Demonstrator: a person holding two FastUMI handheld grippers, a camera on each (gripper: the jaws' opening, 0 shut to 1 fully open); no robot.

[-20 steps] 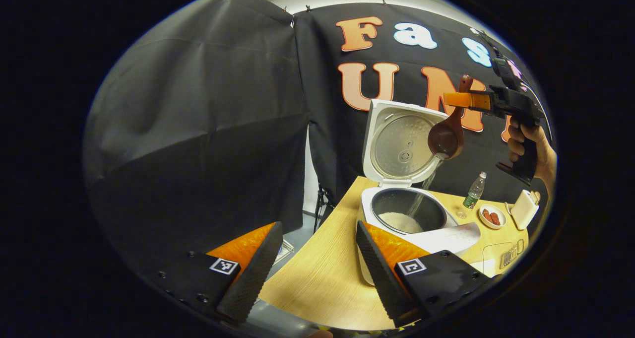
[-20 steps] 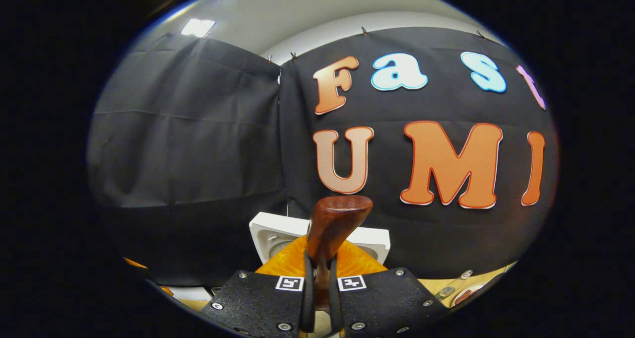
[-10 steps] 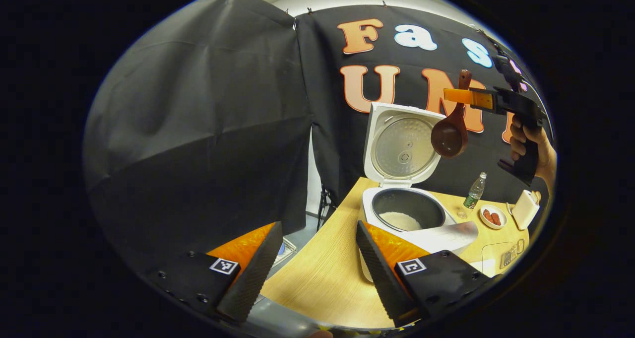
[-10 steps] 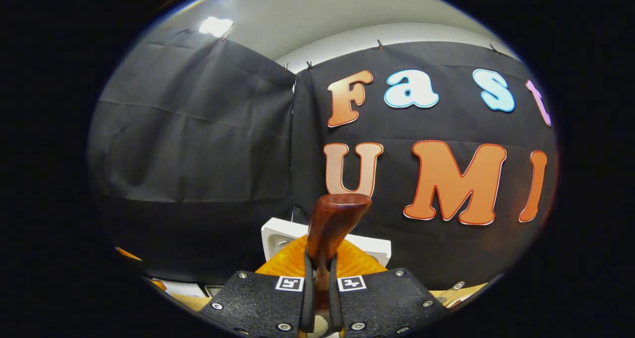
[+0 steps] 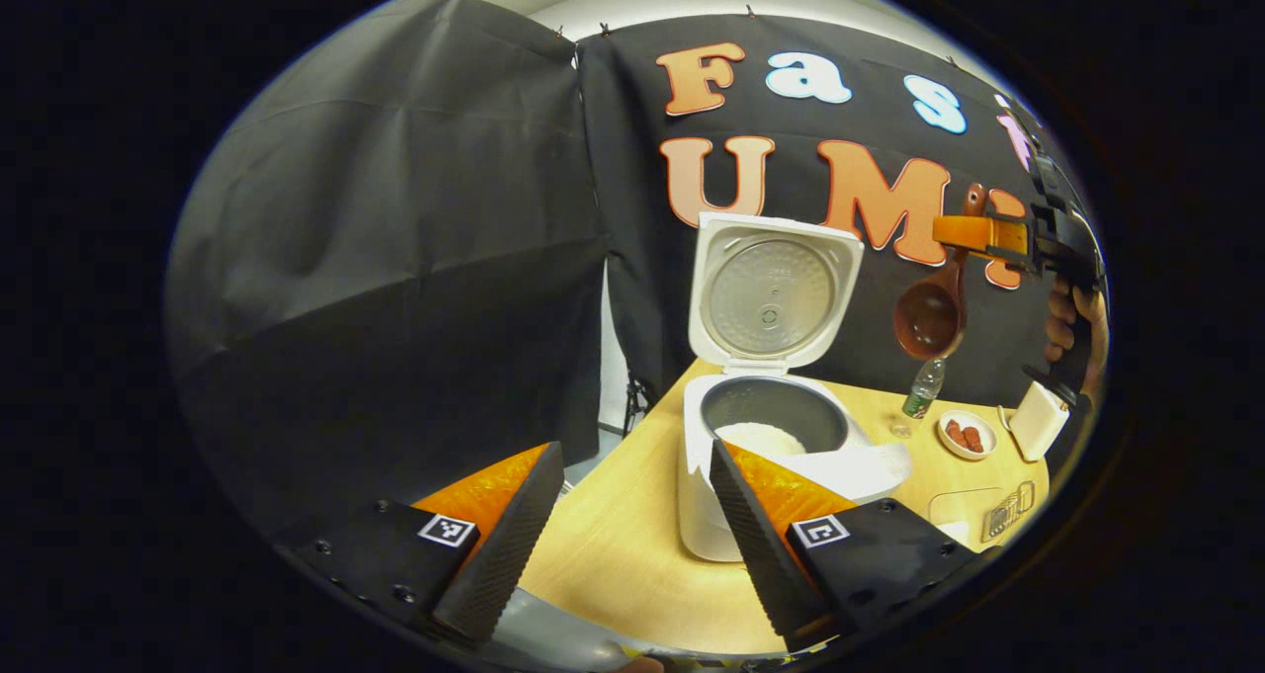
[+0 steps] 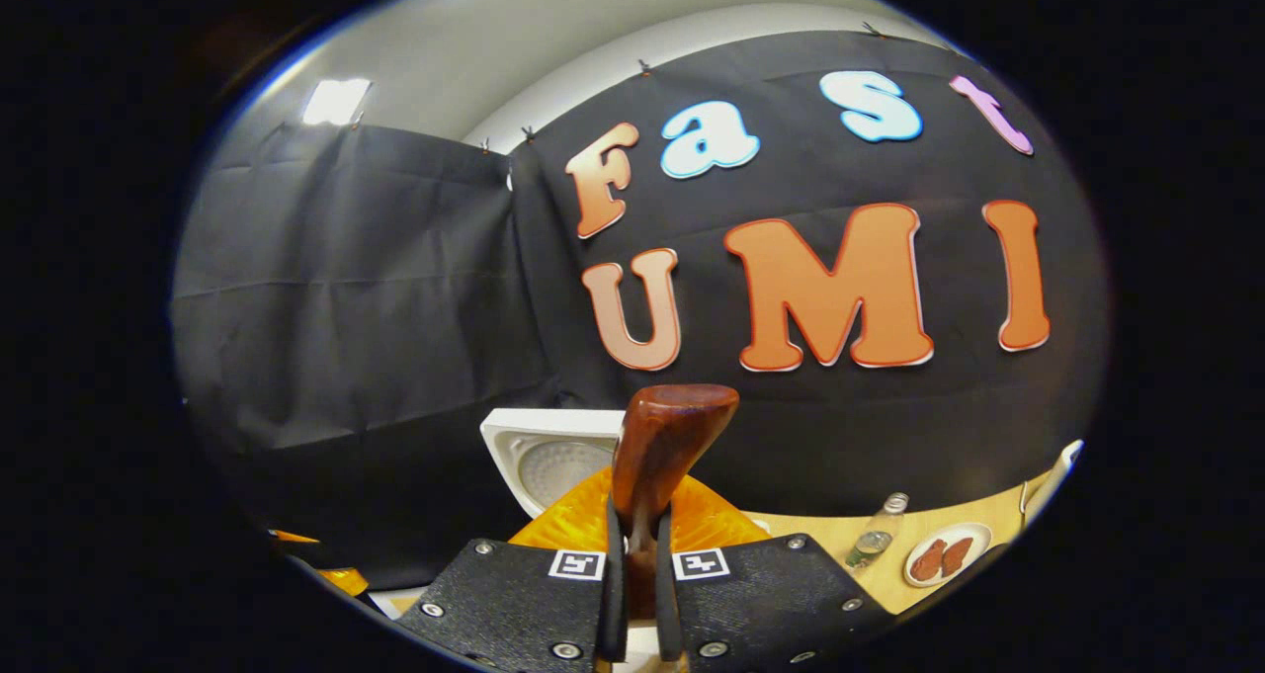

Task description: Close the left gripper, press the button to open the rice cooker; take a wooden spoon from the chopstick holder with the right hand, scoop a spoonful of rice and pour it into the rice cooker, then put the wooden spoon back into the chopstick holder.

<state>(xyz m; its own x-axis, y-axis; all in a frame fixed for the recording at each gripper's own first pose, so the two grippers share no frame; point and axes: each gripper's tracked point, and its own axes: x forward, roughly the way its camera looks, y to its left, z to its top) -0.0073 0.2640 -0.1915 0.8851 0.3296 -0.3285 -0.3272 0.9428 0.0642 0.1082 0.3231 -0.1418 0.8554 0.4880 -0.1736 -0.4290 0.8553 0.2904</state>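
Pale wood grain covered the table [image 5: 632, 554] in the left gripper view, and the white rice cooker [image 5: 781, 446] stood near its left edge with its lid [image 5: 771, 293] raised upright behind the pot. A mound of white rice [image 5: 756, 439] lay in the dark inner pot. The left gripper [image 5: 632, 530] hung low in front of the table's near edge, its jaws spread wide with nothing between them; one finger partly overlapped the cooker's front. Up at the right, above the table and to the right of the open lid, the right gripper [image 5: 973, 233] was held level by a hand [image 5: 1072, 317], its jaws pinching the handle of the wooden spoon [image 5: 934, 307]. The spoon hung bowl-down, its bowl just above a water bottle [image 5: 921, 391]. Toward the table's right edge sat a small dish [image 5: 966, 436] with reddish pieces and, beside it, the white chopstick holder [image 5: 1038, 421].

In the right gripper view, the right gripper [image 6: 632, 594] had its jaws pressed onto the wooden spoon [image 6: 662, 446], whose brown handle end stuck up between and above the fingers. Behind it rose the top of the cooker's lid [image 6: 544, 456]. At the lower right lay a strip of table [image 6: 820, 527] with the bottle [image 6: 875, 535] and the dish [image 6: 944, 554].
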